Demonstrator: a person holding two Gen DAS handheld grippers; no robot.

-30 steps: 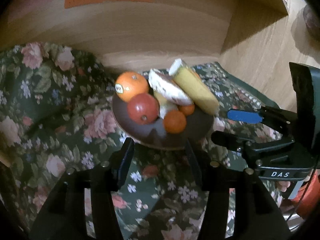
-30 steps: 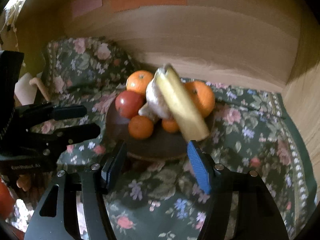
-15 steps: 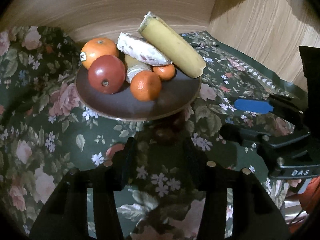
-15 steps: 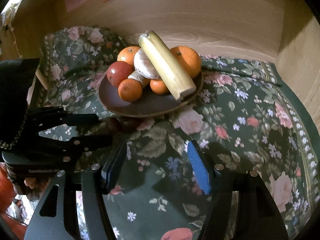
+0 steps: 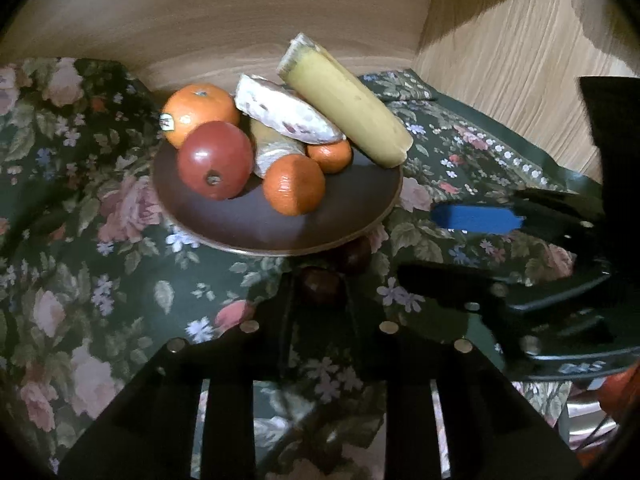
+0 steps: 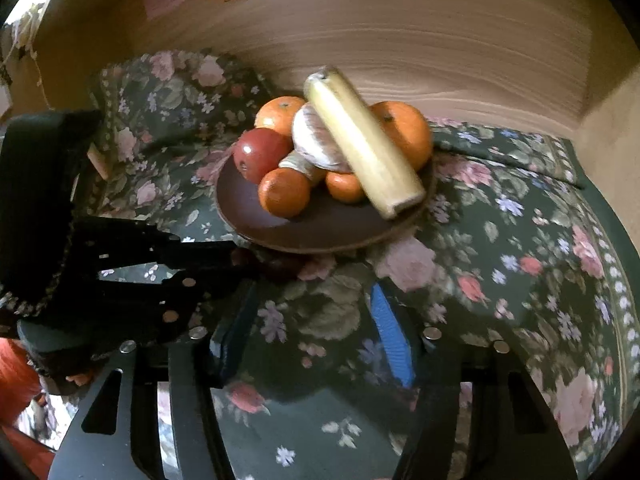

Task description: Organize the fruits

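A brown plate (image 5: 248, 228) on the floral cloth carries a banana (image 5: 348, 104), a large orange (image 5: 200, 110), a red apple (image 5: 214, 160), mandarins (image 5: 294, 184) and a whitish cut fruit (image 5: 284, 110). Two small dark red fruits lie on the cloth just in front of the plate's near rim. My left gripper (image 5: 320, 292) is shut on the nearer small dark fruit (image 5: 320, 284); the other (image 5: 354, 256) lies beside it. From the right wrist, the left gripper (image 6: 256, 260) reaches under the plate's rim (image 6: 320, 240). My right gripper (image 6: 312, 320) hovers over bare cloth, its jaws closing with nothing between them.
Wooden walls (image 5: 240, 20) enclose the back and right side close behind the plate. The floral cloth (image 6: 520, 280) covers the whole surface and is bunched up at the back left. Something orange-red (image 6: 16, 372) shows at the lower left edge.
The left gripper came down to the small dark fruit in front of the plate and its jaws closed on it. The right gripper's jaws narrowed a little.
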